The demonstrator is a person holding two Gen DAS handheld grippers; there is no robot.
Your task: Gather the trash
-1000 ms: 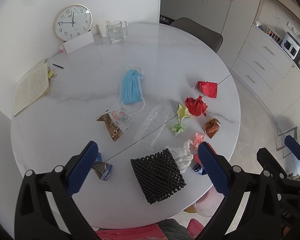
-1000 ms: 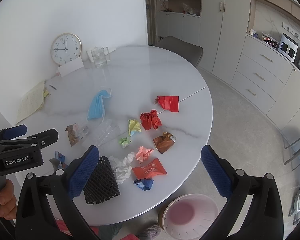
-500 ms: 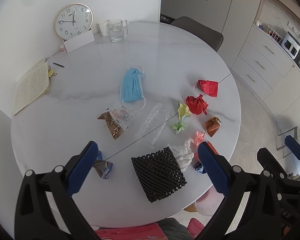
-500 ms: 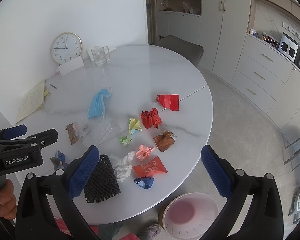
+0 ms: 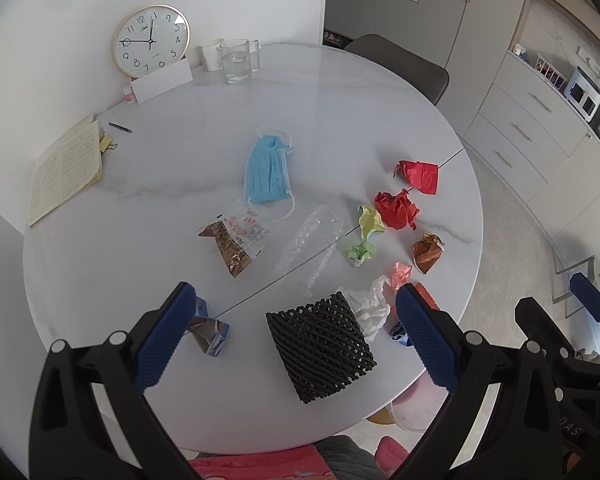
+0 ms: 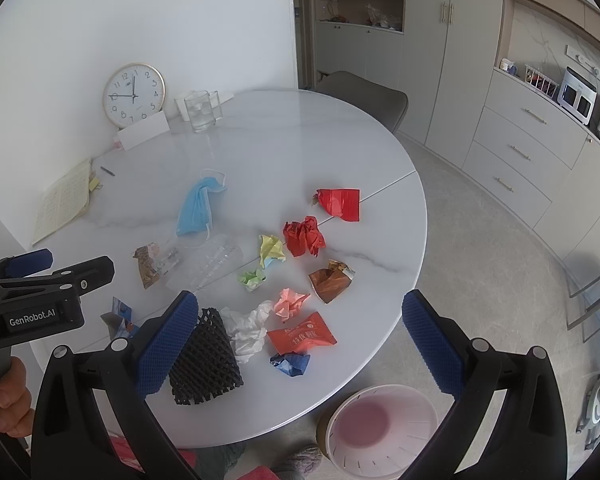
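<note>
Both grippers hang wide apart over the table (image 5: 140, 208), holding nothing: left gripper (image 5: 296, 332), then right gripper (image 6: 300, 340). Going left to right from the black foam net (image 5: 320, 348): small carton (image 5: 208, 332) off its left, white tissue (image 5: 370, 308) touching its right. Net's dead ahead of the left one, so that's nearer imo. Pink bin (image 6: 380, 432) sits past the table edge, partly cut off by a finger.

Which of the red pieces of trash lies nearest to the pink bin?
The flat red snack packet with printed writing, near the table edge above the pink bin. The crumpled red paper and folded red wrapper lie farther back.
</note>
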